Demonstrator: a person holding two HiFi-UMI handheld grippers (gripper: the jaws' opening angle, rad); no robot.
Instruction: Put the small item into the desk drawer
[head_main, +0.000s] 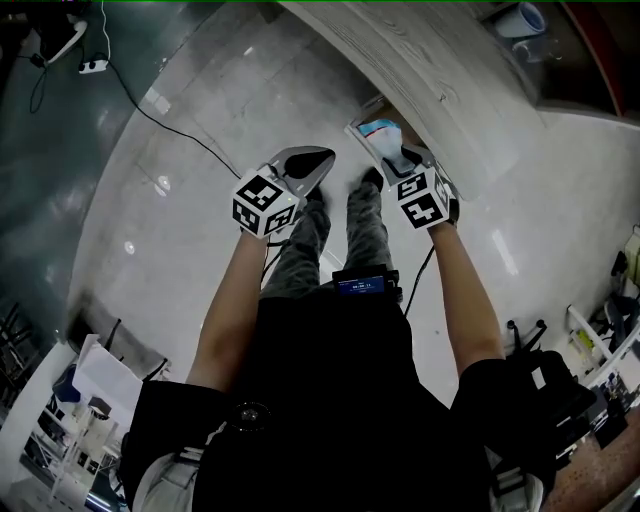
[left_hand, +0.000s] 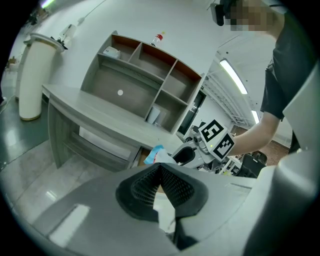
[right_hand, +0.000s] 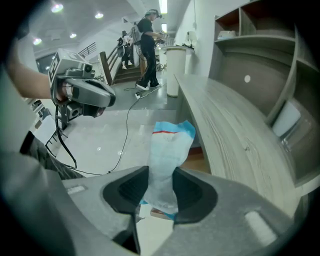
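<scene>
Gripping the small packet, the right tongs hang beside the table; the left tongs are clenched, empty (placing it in the drawer remains).

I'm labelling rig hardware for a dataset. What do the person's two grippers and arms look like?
The left gripper and right gripper match: pale grey with black ribbed pads, each carrying a cube of black-and-white square markers. A black cable trails from the right one. The sleeves are short and black.

Pale-blue/white packet w/ red stripe; upright, pinched in right gripper; near open drawer.
</scene>
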